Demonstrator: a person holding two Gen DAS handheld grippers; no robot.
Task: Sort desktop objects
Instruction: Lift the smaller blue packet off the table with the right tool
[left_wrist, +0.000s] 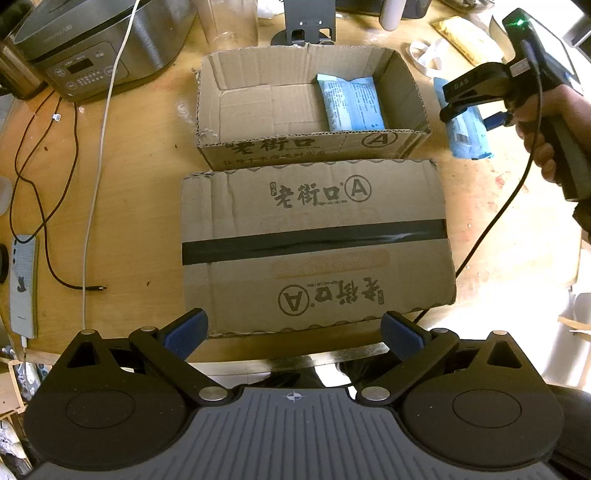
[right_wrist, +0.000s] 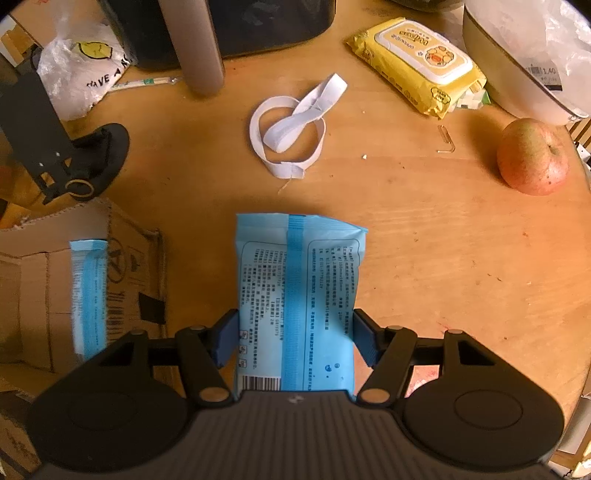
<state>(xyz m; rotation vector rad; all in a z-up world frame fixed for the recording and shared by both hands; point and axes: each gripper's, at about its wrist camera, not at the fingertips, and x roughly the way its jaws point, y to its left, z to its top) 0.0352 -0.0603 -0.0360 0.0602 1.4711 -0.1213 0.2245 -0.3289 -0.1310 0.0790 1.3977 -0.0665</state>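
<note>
**Blue pack in right jaws, beside open box**

The right gripper (right_wrist: 294, 334) has its jaws closed on a blue pack (right_wrist: 297, 295), one pad pressed to each long side — held above the table (right_wrist: 424, 258), just right of the open cardboard box (left_wrist: 258, 107). A 2nd blue pack (left_wrist: 351, 103) lies inside that box, at its right end. The left gripper (left_wrist: 293, 332) hangs w/ jaws spread wide & nothing between them, over the near edge of a flat cardboard lid (left_wrist: 314, 243) w/ a black tape strip, which sits just in front of the box. On the table past the held pack: a white strap loop (right_wrist: 288, 129), a yellow wipes pack (right_wrist: 417, 64), an apple (right_wrist: 532, 157).
</note>
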